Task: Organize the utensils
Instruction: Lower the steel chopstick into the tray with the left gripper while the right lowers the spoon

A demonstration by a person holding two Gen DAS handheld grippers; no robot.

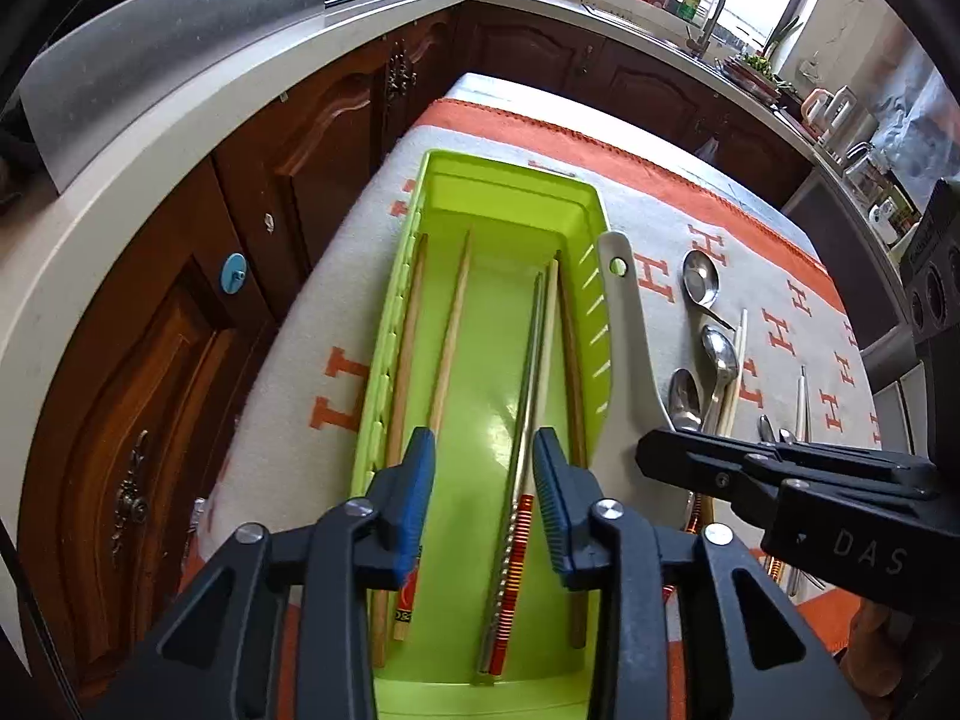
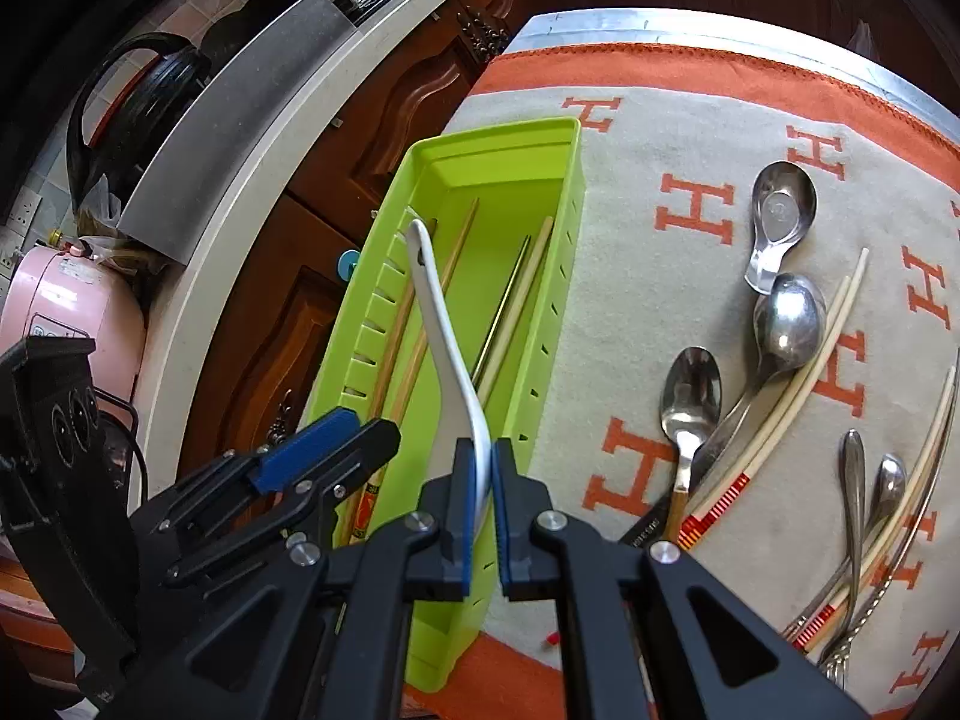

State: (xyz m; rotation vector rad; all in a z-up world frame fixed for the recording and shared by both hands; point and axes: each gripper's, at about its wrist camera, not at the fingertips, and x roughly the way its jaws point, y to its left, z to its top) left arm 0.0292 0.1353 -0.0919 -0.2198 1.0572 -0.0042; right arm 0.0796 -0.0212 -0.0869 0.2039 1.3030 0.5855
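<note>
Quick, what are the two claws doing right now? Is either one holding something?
Left gripper: open over the green tray, holding nothing.
Right gripper: shut on the white spatula.

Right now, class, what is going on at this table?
A person is sorting utensils with two hand-held grippers. The right gripper is shut on a white rice paddle above the green tray, which already holds chopsticks. The left gripper is open over the tray. Spoons still lie on the cloth.
</note>
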